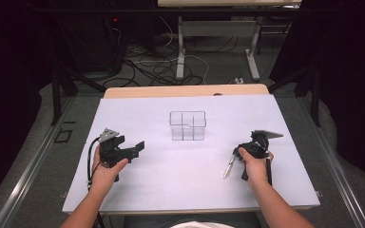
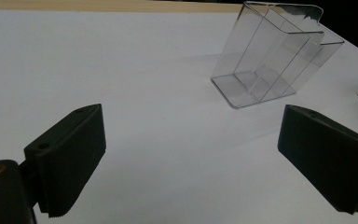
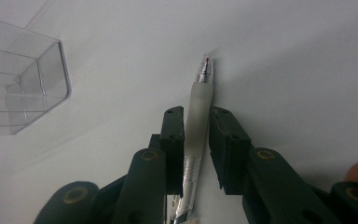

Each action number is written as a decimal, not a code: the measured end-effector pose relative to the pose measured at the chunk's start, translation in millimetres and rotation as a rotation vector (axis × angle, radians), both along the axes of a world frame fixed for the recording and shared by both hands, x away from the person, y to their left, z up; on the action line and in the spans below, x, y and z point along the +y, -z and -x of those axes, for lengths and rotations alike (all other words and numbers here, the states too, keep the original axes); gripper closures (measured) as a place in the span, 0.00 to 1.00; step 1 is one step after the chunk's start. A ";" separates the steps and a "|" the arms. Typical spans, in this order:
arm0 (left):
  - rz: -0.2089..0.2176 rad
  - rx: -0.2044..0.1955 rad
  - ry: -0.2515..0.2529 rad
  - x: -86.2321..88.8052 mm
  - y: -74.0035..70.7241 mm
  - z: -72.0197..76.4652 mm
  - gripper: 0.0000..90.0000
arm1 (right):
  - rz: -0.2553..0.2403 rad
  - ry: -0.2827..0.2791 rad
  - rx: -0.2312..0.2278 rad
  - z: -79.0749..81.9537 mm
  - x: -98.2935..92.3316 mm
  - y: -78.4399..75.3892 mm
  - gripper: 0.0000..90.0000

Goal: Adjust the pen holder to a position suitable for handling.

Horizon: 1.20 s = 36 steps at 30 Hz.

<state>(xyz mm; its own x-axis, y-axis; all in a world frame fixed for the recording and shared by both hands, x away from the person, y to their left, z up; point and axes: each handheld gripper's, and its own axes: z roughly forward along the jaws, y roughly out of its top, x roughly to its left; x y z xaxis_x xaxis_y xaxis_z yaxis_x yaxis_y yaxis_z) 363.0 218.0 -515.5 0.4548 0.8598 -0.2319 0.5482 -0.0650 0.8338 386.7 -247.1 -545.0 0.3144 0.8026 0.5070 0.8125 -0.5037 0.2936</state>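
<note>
Pen (image 3: 198, 116) lies on the white table (image 1: 171, 180), between the right gripper (image 3: 196, 122) jaws, apparently pinched at its frosted grip | tip: keep the squeeze centred before lifting toward the clear organizer (image 1: 187, 125) | left gripper (image 2: 191, 158) spread wide, idle, hand resting low.

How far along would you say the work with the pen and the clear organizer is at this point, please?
Early stage. Done: the right hand-held gripper has its jaws around the pen, which appears gripped, though it lies low over the white table. In hand: that pickup. Left: probably carrying the pen to the clear organizer, which stands empty. The left hand-held gripper waits open, holding nothing.
</note>
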 end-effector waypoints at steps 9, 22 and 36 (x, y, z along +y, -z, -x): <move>0.001 0.000 -0.002 -0.4 0.6 -0.2 0.08 | 0.011 0.012 0.004 0.8 1.1 0.2 0.86; 0.002 0.000 -0.004 -0.1 0.7 -0.1 0.08 | -0.022 0.035 -0.001 1.3 1.1 1.5 0.88; 0.000 0.001 -0.002 -1.0 0.9 0.1 0.08 | -0.032 0.017 -0.051 3.8 5.1 -8.6 0.89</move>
<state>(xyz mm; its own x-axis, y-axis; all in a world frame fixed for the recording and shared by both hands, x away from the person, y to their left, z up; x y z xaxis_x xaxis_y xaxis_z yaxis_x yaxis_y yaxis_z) 363.0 217.0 -516.4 0.4529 0.8607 -0.2326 0.5488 -0.0636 0.8335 382.8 -242.0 -536.4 0.3009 0.7806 0.5477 0.7881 -0.5270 0.3180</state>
